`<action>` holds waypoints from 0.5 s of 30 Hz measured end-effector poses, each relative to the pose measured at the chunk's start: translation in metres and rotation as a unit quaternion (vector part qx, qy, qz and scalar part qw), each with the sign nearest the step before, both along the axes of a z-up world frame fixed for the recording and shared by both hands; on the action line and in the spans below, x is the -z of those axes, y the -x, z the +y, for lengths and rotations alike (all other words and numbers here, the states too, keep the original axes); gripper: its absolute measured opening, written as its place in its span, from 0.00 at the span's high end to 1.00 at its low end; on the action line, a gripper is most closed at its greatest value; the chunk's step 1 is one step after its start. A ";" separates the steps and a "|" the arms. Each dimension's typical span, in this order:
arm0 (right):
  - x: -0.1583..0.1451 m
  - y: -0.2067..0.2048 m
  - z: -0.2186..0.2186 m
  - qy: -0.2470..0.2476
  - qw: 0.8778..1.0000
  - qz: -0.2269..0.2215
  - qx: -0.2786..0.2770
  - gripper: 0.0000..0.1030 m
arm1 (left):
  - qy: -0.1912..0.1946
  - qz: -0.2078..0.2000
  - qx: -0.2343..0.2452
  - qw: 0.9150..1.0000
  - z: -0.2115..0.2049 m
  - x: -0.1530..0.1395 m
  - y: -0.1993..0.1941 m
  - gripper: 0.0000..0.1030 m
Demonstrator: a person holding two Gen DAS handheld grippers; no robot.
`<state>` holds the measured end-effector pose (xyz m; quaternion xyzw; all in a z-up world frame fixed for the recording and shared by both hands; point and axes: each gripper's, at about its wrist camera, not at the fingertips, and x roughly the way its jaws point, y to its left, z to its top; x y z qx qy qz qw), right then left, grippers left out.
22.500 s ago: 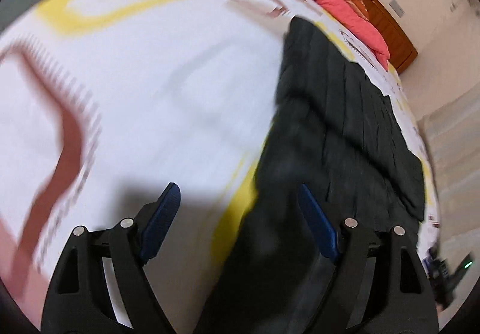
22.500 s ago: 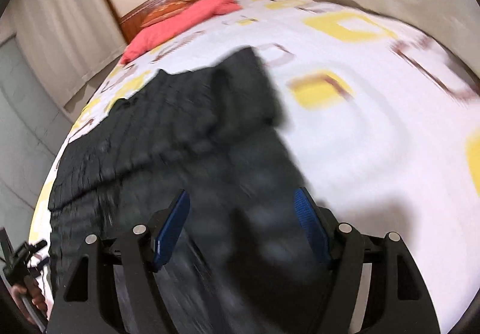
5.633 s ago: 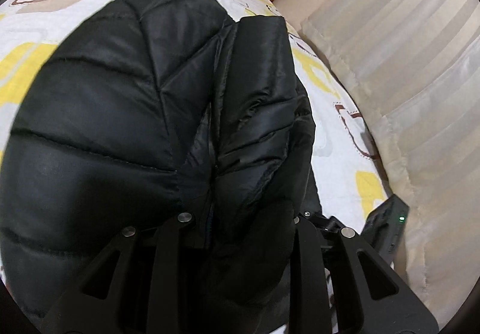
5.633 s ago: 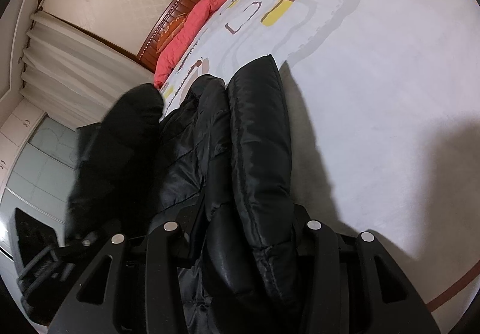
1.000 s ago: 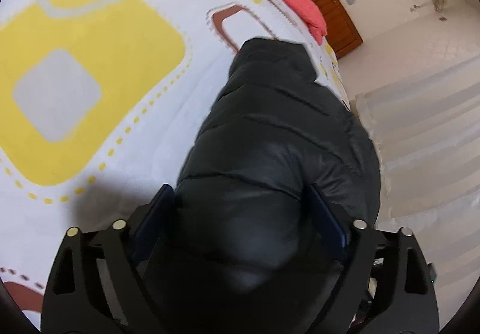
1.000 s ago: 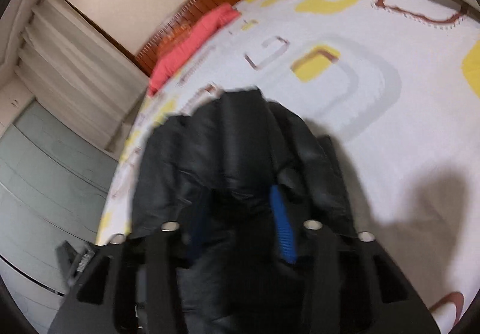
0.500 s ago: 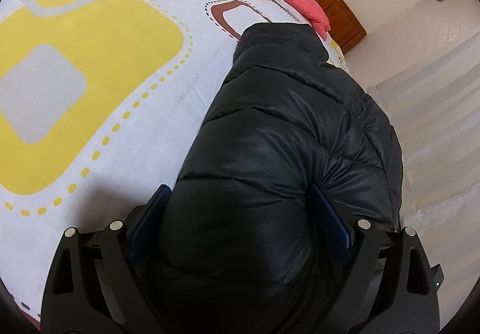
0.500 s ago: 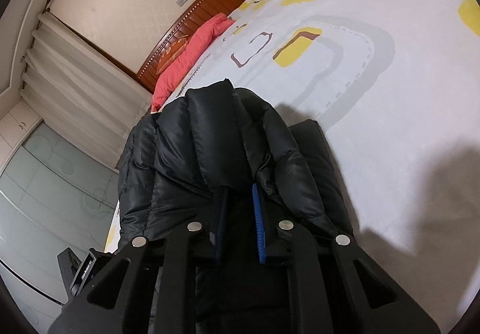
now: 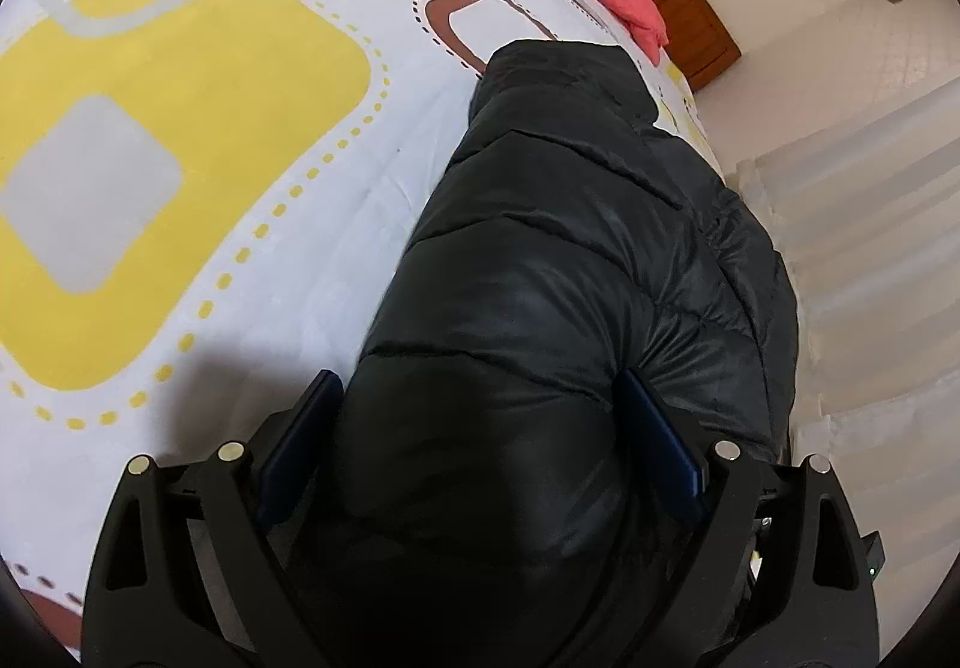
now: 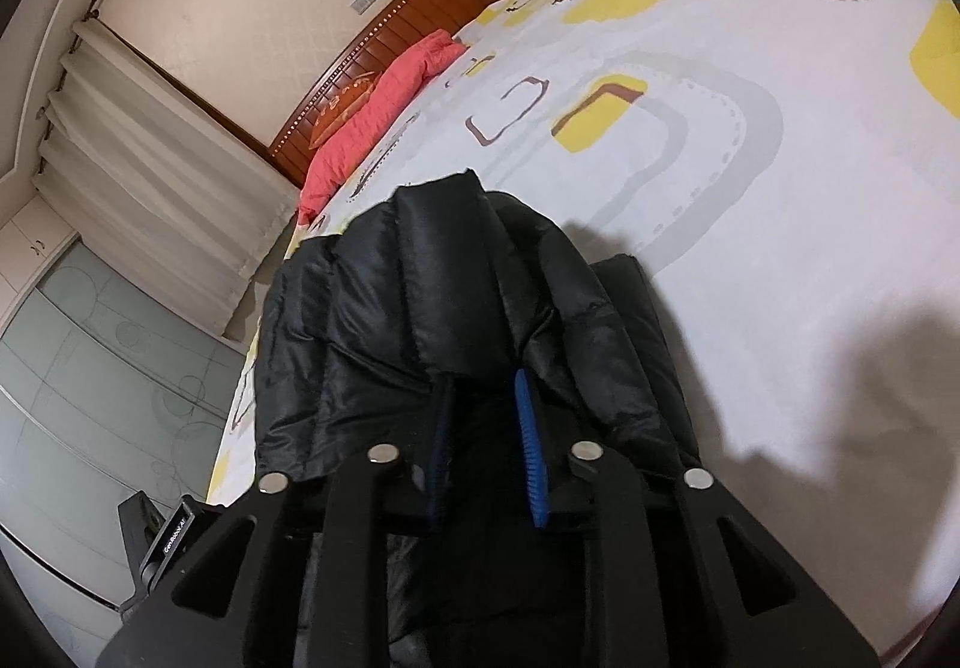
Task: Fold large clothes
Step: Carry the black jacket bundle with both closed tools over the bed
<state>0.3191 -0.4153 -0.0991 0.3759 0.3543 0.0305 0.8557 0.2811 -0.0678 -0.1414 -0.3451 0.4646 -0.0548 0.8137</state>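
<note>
A black puffer jacket lies folded into a thick bundle on the patterned bedsheet. My left gripper is open, its blue pads wide apart with the near end of the bundle bulging between them. In the right wrist view the jacket lies in front of my right gripper, whose blue pads stand close together with a narrow gap, pinching a fold of the jacket.
A red quilt and the wooden headboard are at the far end of the bed. Curtains hang beside the bed. The other gripper's body shows at the lower left.
The left gripper has risen slightly over the bundle, staying open. The right gripper's pads stay close together on the jacket fold and the view has pulled back a little.
</note>
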 end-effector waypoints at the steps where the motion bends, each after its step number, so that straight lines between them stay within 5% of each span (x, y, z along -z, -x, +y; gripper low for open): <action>1: -0.006 0.002 0.000 0.000 1.000 -0.003 -0.001 0.62 | -0.002 0.002 0.003 1.000 0.002 -0.004 0.001 0.11; 4: -0.025 0.013 -0.001 0.017 1.000 -0.017 0.010 0.28 | -0.008 -0.004 -0.004 1.000 0.014 -0.017 0.010 0.11; 7: -0.040 0.023 -0.006 0.052 0.998 -0.027 0.025 0.25 | -0.013 -0.024 -0.022 0.999 0.029 -0.024 0.020 0.07; 11: -0.029 0.016 -0.015 0.068 0.998 0.014 0.007 0.25 | 0.012 0.001 -0.010 1.000 0.034 -0.009 0.018 0.05; 15: -0.001 0.007 -0.023 0.032 0.998 0.057 -0.018 0.24 | 0.049 0.013 -0.007 0.999 0.032 0.003 0.011 0.02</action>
